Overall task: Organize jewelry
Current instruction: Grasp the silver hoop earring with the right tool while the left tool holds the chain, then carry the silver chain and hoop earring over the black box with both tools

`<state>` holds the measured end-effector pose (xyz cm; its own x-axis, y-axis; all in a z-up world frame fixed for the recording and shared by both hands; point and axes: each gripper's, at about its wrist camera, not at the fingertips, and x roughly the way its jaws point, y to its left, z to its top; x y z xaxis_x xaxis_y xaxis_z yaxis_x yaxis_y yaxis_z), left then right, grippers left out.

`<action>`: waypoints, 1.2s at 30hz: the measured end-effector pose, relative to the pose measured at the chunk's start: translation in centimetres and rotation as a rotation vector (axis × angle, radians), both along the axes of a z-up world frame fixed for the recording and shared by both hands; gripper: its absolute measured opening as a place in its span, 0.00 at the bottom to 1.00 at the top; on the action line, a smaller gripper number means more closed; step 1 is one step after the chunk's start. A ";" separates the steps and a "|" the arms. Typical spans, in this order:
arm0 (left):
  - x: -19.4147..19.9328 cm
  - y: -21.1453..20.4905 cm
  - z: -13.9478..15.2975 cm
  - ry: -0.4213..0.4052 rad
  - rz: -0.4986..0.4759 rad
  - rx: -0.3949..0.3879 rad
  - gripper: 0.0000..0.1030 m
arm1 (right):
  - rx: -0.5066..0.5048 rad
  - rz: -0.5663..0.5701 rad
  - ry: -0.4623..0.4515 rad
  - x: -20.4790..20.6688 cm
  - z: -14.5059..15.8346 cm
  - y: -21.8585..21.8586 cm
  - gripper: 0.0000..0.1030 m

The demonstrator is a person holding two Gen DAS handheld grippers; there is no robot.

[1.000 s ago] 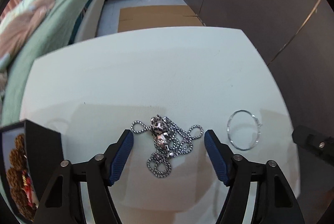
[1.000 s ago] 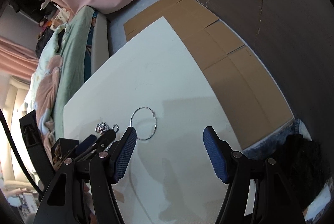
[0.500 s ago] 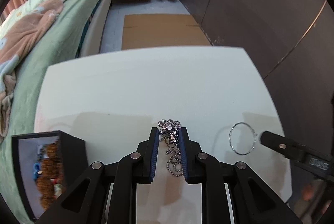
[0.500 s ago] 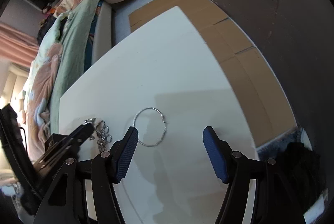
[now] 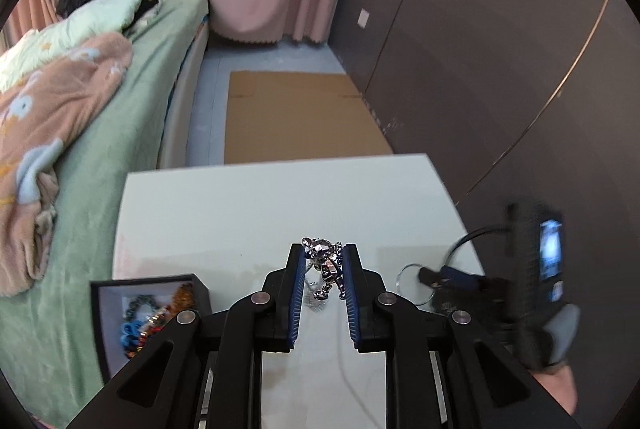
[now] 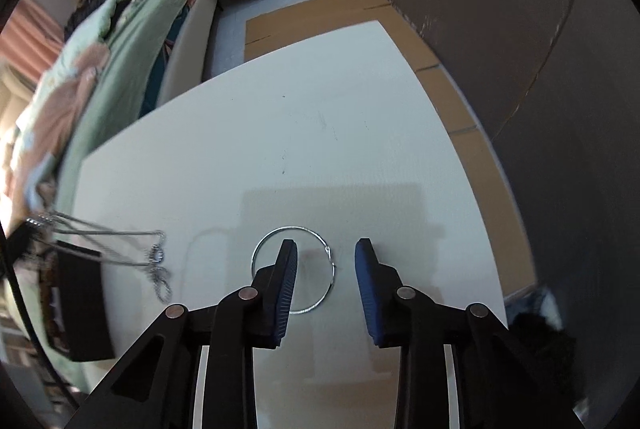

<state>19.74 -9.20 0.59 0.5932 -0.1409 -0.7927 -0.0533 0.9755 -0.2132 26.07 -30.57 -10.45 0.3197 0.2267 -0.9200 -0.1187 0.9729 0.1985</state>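
The left gripper (image 5: 323, 261) is pinching a tangled silver ball-chain necklace (image 5: 325, 261) above the white table (image 6: 280, 133), while the right gripper's (image 6: 326, 261) jaws are closing around one side of the thin silver wire hoop (image 6: 293, 270).

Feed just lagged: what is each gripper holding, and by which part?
Left gripper clamps the silver chain necklace by its bunched charm end. Right gripper holds nothing; its closing jaws straddle the wire hoop's right rim.
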 end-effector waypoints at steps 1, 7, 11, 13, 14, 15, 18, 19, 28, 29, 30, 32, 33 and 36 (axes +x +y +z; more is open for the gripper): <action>-0.2 0.1 0.4 -0.007 -0.001 -0.003 0.19 | -0.032 0.010 -0.011 0.0 0.1 0.5 0.29; -1.3 1.3 4.0 -0.068 0.006 -0.026 0.05 | -0.188 0.075 -0.055 -0.8 0.3 2.6 0.06; -2.2 1.9 6.4 -0.118 0.014 -0.025 0.05 | -0.154 0.082 -0.041 -1.1 0.6 2.6 0.04; -2.6 2.1 7.5 -0.140 0.016 -0.029 0.05 | -0.136 0.078 -0.053 -1.3 1.1 2.6 0.04; -2.9 2.2 8.3 -0.156 0.020 -0.028 0.05 | -0.118 0.075 -0.061 -1.5 1.5 2.5 0.04; -3.1 2.5 8.7 -0.167 0.023 -0.028 0.05 | -0.098 0.072 -0.068 -1.6 1.8 2.5 0.04; -3.9 3.0 10.5 -0.204 0.034 -0.032 0.05 | -0.019 0.063 -0.092 -2.0 3.1 2.1 0.04; -4.2 3.3 11.2 -0.219 0.039 -0.031 0.05 | 0.016 0.061 -0.102 -2.1 3.6 2.0 0.04; -6.0 5.4 14.9 -0.291 0.074 -0.039 0.05 | 0.288 0.068 -0.154 -3.1 6.3 1.7 0.04; -6.2 5.7 15.5 -0.303 0.079 -0.039 0.05 | 0.314 0.070 -0.153 -3.1 6.4 1.8 0.04; -6.4 6.0 16.0 -0.314 0.083 -0.038 0.05 | 0.350 0.074 -0.153 -3.3 6.6 1.9 0.04; -7.0 6.6 17.4 -0.344 0.091 -0.029 0.05 | 0.407 0.081 -0.156 -3.5 7.0 2.2 0.04; -7.2 6.8 18.0 -0.357 0.094 -0.026 0.05 | 0.424 0.086 -0.158 -3.9 7.1 2.5 0.04; -8.2 7.6 20.3 -0.404 0.106 -0.013 0.05 | 0.472 0.120 -0.175 -4.5 7.8 3.9 0.04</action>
